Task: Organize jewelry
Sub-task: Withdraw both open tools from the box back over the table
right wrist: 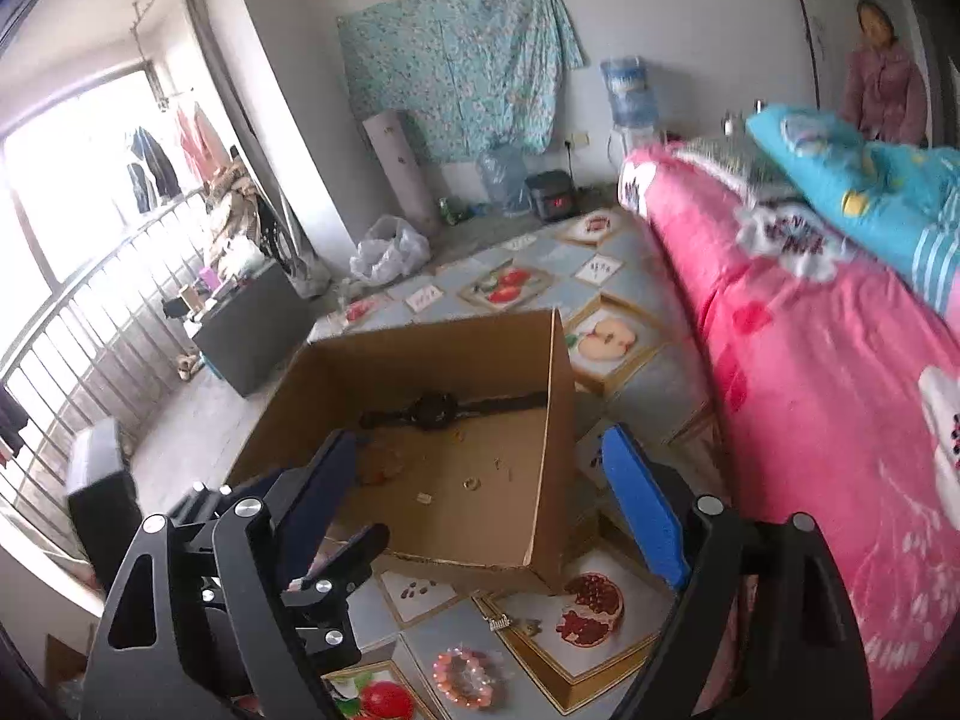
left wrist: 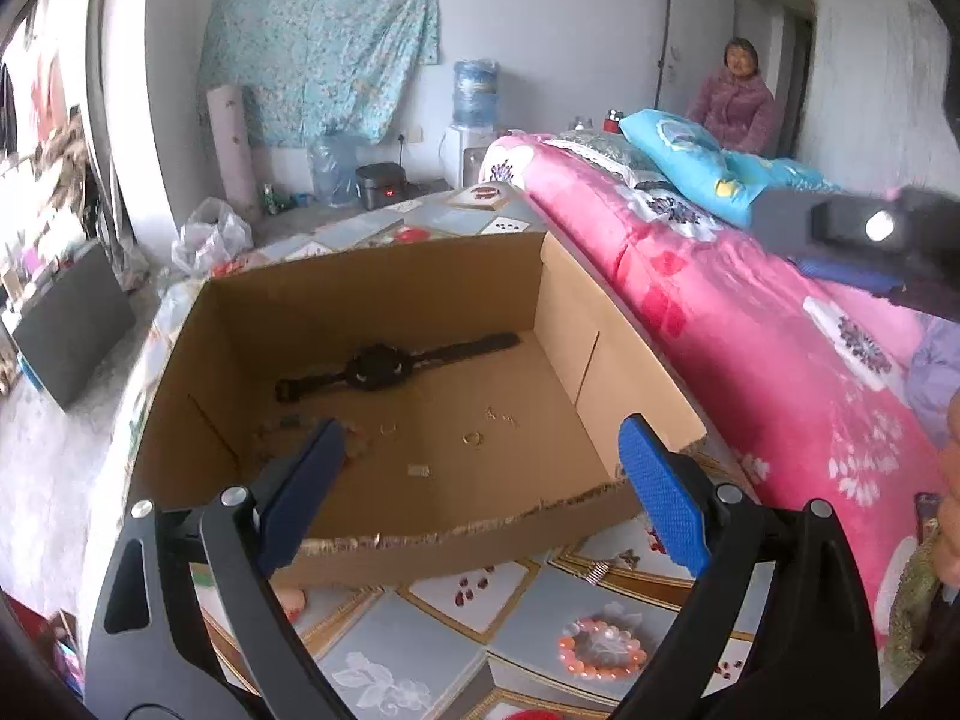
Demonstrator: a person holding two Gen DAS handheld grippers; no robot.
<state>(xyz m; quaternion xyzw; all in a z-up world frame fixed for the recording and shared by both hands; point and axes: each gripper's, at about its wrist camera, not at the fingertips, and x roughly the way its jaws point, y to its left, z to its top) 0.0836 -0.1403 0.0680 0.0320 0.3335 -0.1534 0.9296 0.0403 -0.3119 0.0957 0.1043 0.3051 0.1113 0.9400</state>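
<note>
Fruit-patterned cloth covers the desk (right wrist: 636,384), which runs alongside a bed with a pink flowered quilt (left wrist: 750,324). An open cardboard box (left wrist: 384,294) stands on the desk, its near edge ragged. Inside, along the far wall, lies a black wristwatch (left wrist: 384,367) with its strap stretched flat. Nearer the front of the box floor sit a small gold ring (left wrist: 473,437) and several tiny pieces too small to identify. Something pale orange lies at the box's left side, half hidden behind a finger in the right wrist view. Outside the box, near the desk's front edge, rests an orange bead bracelet (left wrist: 603,647); a small metal clasp-like piece (right wrist: 499,623) lies just past the box's near corner. The left claw (left wrist: 486,492) hangs wide open over the box's near edge, holding nothing. The right claw (right wrist: 489,498) is likewise spread wide and empty, and part of the left tool shows at its lower left.
</note>
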